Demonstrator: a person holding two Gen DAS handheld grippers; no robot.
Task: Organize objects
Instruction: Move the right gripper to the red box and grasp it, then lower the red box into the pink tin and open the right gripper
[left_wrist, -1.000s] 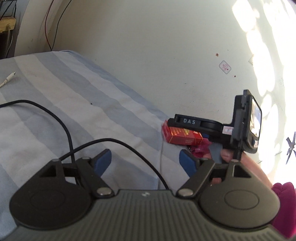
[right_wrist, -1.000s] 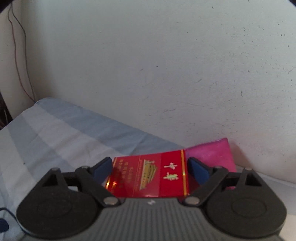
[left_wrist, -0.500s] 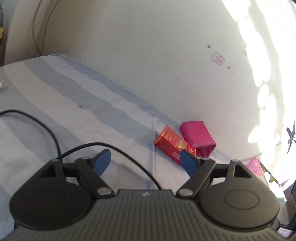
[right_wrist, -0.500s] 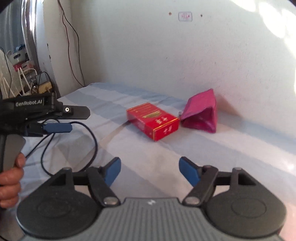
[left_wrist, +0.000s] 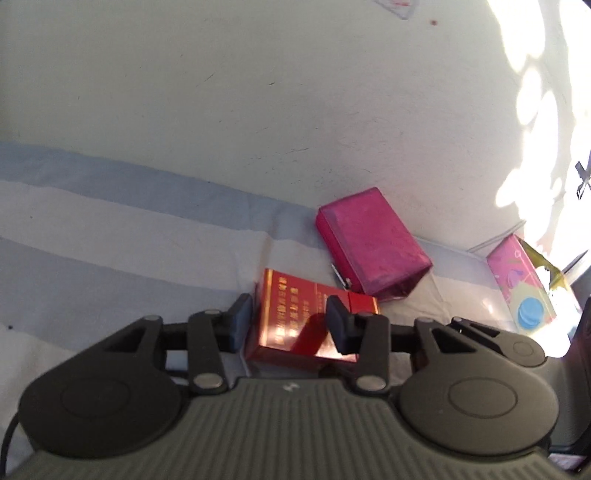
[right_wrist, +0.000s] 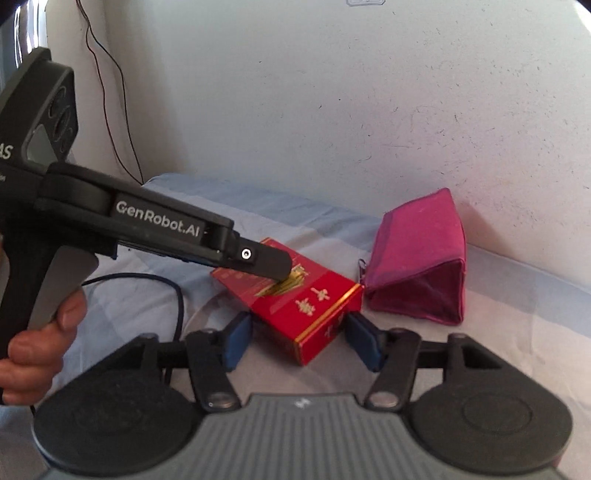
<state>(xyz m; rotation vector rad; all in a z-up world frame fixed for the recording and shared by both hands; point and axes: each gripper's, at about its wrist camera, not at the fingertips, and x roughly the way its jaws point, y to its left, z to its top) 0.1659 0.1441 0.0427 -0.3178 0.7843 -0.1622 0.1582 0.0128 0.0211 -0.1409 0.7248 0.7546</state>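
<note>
Red box (right_wrist: 295, 295) lies flat on the striped bed sheet (left_wrist: 110, 258), near the wall (right_wrist: 332, 110); magenta pouch (right_wrist: 417, 266) sits just beside it on the right, up against the wall. Left gripper (left_wrist: 291, 326) is down at the box, jaws closing; in its own view the left pad looks to be right at the box's side and the right pad sits over the top face, so I can't tell if it's really clamped. In the right wrist view the left gripper's tip overlaps the top of the box; a hand (right_wrist: 37, 339) holds its handle. Right gripper (right_wrist: 299, 339) has the near corner of the box between its jaws, closing too; small gaps show on both sides, nothing gripped. Black cable (right_wrist: 173, 291) curls on the sheet to the left; pink carton (left_wrist: 521, 280) with a blue cap sits far right in the left view.
</note>
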